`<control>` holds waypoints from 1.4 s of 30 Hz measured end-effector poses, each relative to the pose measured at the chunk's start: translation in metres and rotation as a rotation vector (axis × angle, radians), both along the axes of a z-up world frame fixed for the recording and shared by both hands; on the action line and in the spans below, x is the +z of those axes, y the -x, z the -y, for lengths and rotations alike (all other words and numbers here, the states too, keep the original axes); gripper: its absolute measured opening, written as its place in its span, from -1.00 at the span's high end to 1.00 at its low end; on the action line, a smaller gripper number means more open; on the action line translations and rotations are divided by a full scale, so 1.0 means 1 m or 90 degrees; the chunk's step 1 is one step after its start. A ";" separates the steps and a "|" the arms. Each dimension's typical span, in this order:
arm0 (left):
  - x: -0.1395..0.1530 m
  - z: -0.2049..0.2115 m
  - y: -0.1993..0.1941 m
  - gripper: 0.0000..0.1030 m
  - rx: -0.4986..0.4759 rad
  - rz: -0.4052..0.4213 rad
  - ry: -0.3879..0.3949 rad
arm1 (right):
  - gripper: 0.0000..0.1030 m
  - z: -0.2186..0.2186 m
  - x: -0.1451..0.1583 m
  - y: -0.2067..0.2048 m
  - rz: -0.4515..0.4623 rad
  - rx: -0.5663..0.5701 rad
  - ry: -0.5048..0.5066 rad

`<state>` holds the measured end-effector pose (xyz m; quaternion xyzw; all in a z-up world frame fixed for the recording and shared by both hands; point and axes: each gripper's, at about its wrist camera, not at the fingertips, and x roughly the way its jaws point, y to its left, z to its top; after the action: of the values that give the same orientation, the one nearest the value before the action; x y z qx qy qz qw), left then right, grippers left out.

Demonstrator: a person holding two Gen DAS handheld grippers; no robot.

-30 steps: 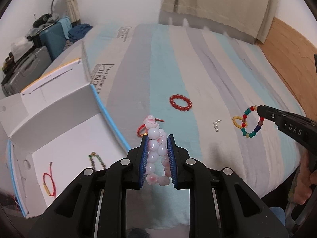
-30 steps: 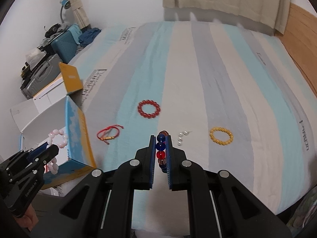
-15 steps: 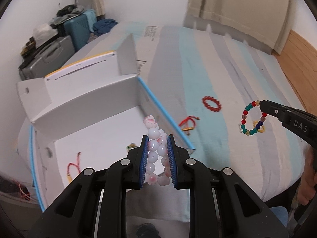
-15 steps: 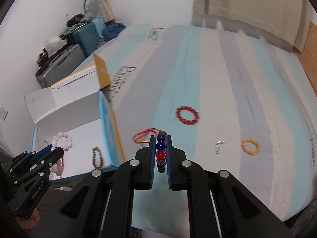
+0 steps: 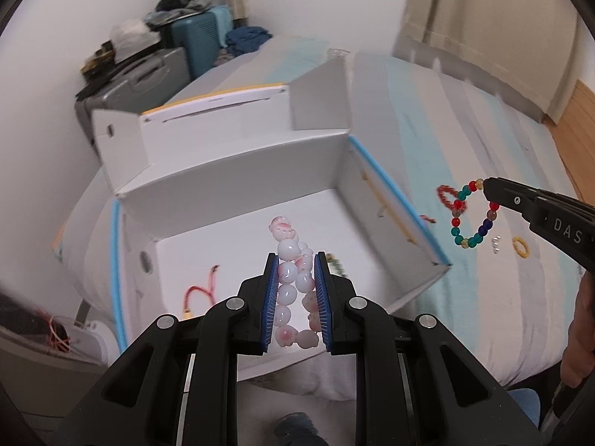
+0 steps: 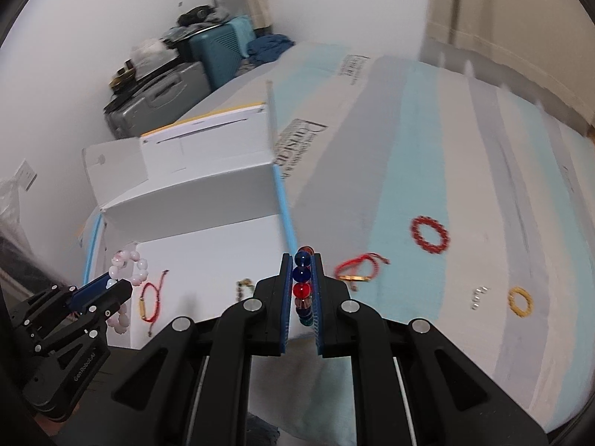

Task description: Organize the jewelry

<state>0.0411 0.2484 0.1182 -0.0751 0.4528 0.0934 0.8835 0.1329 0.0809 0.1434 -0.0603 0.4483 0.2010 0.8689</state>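
My left gripper (image 5: 296,260) is shut on a pink-and-white bead bracelet (image 5: 286,249), held over the floor of an open white box (image 5: 241,171). In the right wrist view the same left gripper (image 6: 115,286) and the pink bracelet (image 6: 128,264) hang at the box's near left corner. My right gripper (image 6: 302,260) is shut on a multicolour bead bracelet (image 6: 302,275) just right of the blue-edged box wall (image 6: 284,208); the loop (image 5: 470,219) dangles from its tip (image 5: 487,186). A red cord bracelet (image 5: 200,293) and a green-brown bead bracelet (image 6: 243,286) lie in the box.
On the striped bed cover lie a red bead bracelet (image 6: 430,232), a red cord bracelet (image 6: 357,269), a small pearl piece (image 6: 478,295) and a yellow bead ring (image 6: 520,301). Suitcases (image 6: 160,96) stand by the wall behind the box. A hand (image 5: 580,334) shows at the right edge.
Both grippers have swung left from over the bed toward the box, each keeping its bracelet. The pink bracelet now hangs over the box's inside; the multicolour one is beside its right wall.
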 end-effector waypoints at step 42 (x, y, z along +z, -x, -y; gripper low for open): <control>-0.072 -0.077 0.003 0.59 0.108 -0.070 0.020 | 0.76 -0.112 -0.094 0.006 -0.080 0.084 0.068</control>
<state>0.0381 0.3252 0.0465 -0.1218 0.4940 0.1648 0.8450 0.1266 0.1929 0.0496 -0.1229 0.5073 0.2369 0.8194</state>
